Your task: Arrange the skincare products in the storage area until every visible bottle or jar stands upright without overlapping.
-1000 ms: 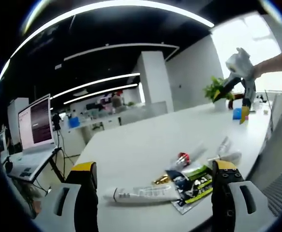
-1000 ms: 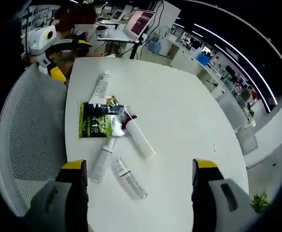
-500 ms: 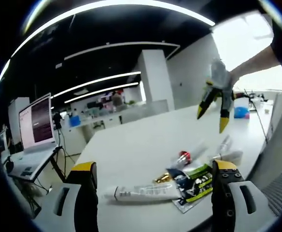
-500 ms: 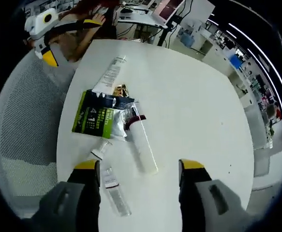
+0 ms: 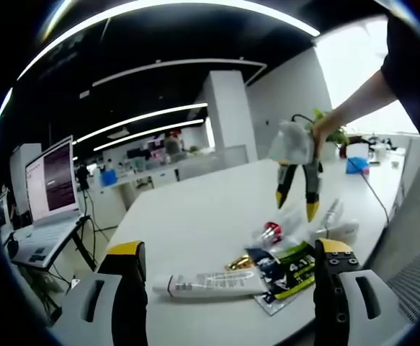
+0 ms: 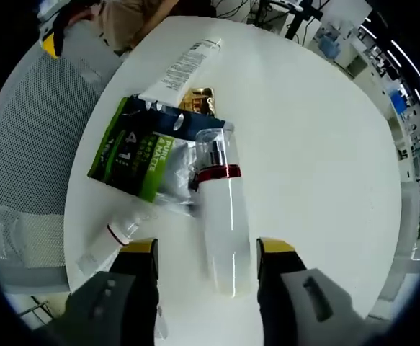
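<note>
Skincare items lie flat in a cluster on the white table [image 6: 318, 130]. A frosted bottle [image 6: 220, 216] with a clear cap and red band lies between the jaws of my right gripper [image 6: 208, 249], which is open just above it. Beside it are a green and black sachet [image 6: 141, 155], a gold item [image 6: 195, 101], a white tube [image 6: 181, 68] and a small red-banded bottle [image 6: 116, 234]. My left gripper [image 5: 231, 247] is open over the table's near edge, with the white tube [image 5: 210, 285] and sachet [image 5: 289, 274] lying between its jaws. The right gripper [image 5: 296, 205] hangs over the red-banded bottle [image 5: 271, 232].
A mesh chair [image 6: 29, 144] stands against the table edge by the cluster. A laptop [image 5: 47, 187] sits on a stand off the table's left. Two more small bottles [image 5: 332, 220] lie at the cluster's right. Bare table surface [image 5: 195, 209] stretches beyond the items.
My right gripper has come down and closer to the frosted bottle, which now lies between its jaws. The left gripper has held still, and the items have not moved.
</note>
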`<move>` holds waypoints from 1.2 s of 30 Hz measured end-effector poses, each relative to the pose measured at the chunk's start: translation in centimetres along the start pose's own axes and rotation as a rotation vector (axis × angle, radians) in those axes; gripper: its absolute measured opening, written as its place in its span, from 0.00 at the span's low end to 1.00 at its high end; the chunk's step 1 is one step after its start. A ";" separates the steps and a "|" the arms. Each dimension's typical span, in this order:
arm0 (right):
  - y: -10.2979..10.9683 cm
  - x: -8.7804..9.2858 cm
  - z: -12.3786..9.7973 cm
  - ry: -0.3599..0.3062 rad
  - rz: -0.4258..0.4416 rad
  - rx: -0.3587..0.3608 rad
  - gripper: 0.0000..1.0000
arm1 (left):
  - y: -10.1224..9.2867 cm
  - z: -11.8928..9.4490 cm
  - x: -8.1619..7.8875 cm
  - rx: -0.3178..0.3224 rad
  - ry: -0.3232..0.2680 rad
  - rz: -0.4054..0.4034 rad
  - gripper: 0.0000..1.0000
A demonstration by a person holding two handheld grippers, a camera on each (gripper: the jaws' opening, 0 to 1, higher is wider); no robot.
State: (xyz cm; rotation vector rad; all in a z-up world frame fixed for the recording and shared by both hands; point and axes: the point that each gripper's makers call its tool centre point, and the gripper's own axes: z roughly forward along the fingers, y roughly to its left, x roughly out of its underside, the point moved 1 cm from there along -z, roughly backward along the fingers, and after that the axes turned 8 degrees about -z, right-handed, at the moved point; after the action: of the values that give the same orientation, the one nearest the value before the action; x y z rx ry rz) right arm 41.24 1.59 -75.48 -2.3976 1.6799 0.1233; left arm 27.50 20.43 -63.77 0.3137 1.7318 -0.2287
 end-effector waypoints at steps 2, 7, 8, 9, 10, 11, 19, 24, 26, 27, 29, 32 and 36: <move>-0.4 0.3 0.4 0.024 -0.042 0.002 0.51 | 0.0 0.0 0.1 0.002 0.007 0.000 0.95; -0.7 0.6 1.4 0.039 -0.053 -0.028 0.42 | 0.0 0.0 0.1 -0.005 0.013 -0.003 0.97; -0.8 0.6 1.5 0.040 -0.054 -0.031 0.41 | 0.1 0.0 0.2 -0.007 0.018 -0.001 0.97; -0.9 0.7 1.7 0.040 -0.066 -0.033 0.40 | 0.1 0.1 0.2 -0.006 0.019 0.000 0.97; -1.0 0.7 1.8 0.041 -0.074 -0.039 0.39 | 0.1 0.1 0.2 -0.007 0.022 0.002 0.97; -1.0 0.7 2.0 0.046 -0.075 -0.048 0.37 | 0.1 0.1 0.3 -0.008 0.024 0.002 0.97; -1.3 0.8 2.4 0.066 -0.083 -0.083 0.30 | -0.3 0.2 0.7 0.013 0.056 0.002 0.97; -1.3 0.8 2.5 0.060 -0.086 -0.117 0.29 | 0.1 0.1 0.3 0.036 0.045 -0.033 0.97; -1.4 0.9 2.4 0.044 -0.073 -0.120 0.29 | 0.0 0.4 -0.2 0.059 0.034 -0.080 0.97; -1.4 0.9 2.4 0.040 -0.056 -0.120 0.28 | 0.2 0.5 -0.3 0.059 0.032 -0.077 0.97; -1.4 0.9 2.4 0.042 -0.050 -0.119 0.28 | 0.2 0.9 0.0 0.073 0.050 -0.056 0.97; -1.3 0.8 2.5 0.065 -0.053 -0.117 0.27 | -0.3 1.4 0.7 0.142 0.102 -0.081 0.97; -1.3 0.9 2.4 0.067 -0.023 -0.112 0.27 | 0.4 2.2 -0.1 0.148 0.080 -0.108 0.97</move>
State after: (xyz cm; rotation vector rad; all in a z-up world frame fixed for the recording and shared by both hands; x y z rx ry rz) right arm 42.95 1.71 -77.85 -2.5283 1.7169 0.1376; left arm 29.73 20.08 -64.05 0.3412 1.8165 -0.4299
